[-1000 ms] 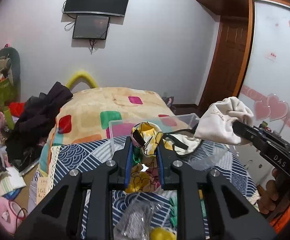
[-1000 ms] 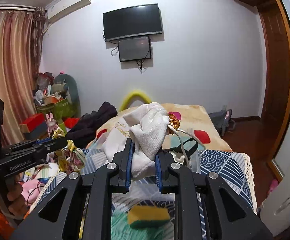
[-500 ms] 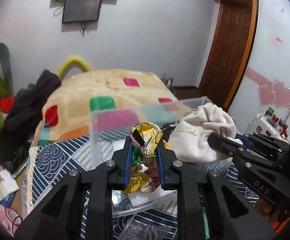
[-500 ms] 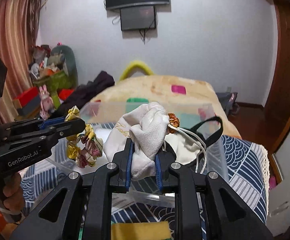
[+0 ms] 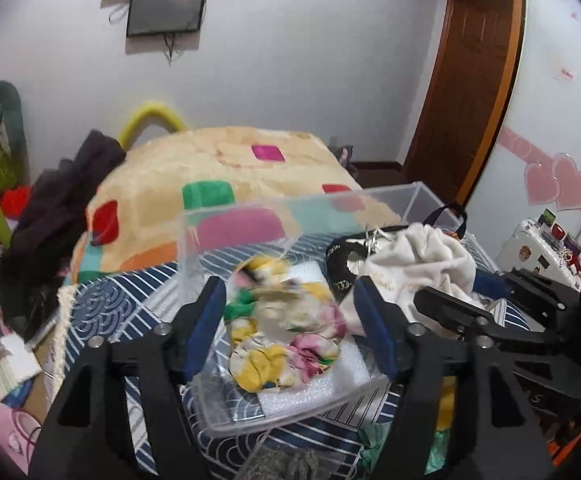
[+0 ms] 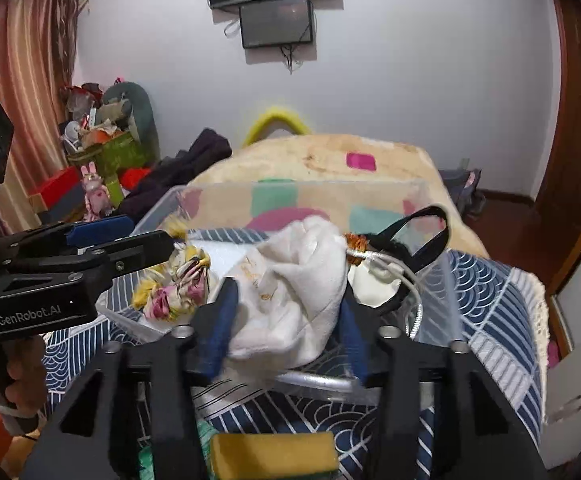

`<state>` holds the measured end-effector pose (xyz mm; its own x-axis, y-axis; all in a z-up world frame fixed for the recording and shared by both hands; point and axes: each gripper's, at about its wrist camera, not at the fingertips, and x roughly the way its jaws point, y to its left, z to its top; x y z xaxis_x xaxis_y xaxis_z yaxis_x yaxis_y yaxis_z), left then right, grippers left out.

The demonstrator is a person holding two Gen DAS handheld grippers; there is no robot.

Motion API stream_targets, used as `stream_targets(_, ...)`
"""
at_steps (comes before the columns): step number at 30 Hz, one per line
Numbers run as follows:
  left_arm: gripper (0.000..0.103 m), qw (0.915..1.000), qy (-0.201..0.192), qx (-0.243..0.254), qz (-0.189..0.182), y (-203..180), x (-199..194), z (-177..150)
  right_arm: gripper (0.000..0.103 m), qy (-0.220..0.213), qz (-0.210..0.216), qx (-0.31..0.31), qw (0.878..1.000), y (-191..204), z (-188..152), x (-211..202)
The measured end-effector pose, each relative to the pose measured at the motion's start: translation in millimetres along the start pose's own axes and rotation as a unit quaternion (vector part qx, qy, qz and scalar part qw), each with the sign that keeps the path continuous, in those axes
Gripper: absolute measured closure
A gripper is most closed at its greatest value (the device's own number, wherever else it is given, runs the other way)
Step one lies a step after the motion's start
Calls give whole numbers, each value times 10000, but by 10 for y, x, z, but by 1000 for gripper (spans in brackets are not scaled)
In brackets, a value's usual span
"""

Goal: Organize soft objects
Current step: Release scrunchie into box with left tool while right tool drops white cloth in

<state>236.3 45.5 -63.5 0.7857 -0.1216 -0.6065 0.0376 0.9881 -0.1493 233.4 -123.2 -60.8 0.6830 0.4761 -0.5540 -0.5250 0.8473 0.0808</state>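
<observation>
— Both sets of jaws stand spread, we see. Where's the floral scarf [image 5: 286,332]?
— Between our left gripper [image 5: 290,320] fingers, lying loose in the clear plastic box [image 5: 226,224], crumpled and silky on white foam.
— And the cream pouch [image 6: 294,284]?
— Between our right gripper [image 6: 284,320] fingers, soft, fleecy, slumped in the same box, nothing clamped.

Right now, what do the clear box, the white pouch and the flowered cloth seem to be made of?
Clear box: hard transparent plastic, glossy; the bedspread shows through its walls.
White pouch: soft matte fabric, perhaps flannel or cotton; it creases and has a drawstring.
Flowered cloth: thin printed fabric, maybe satin; slightly shiny, crumpled.
</observation>
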Motion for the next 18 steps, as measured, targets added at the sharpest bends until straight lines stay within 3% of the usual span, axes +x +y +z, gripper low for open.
stream_targets(6, 20, 9989, -374, 192, 226, -83, -331, 25, 34, -377, -12, -32, 9993, 15, 11, -286)
stream_targets(10, 6, 9974, -657, 206, 197, -101, -586, 19, 34, -582, -148, -50, 9982, 8, 15, -488)
stream_targets(15, 2, 9958, -867, 231, 187, -79, -860, -31, 23, -853, -136, 61, 9962, -29, 25, -731)
stream_targets(18, 0, 9956, -893, 206, 203, -31, -996, -91, 22, -925, -168, 116, 9955, -13, 2, -809)
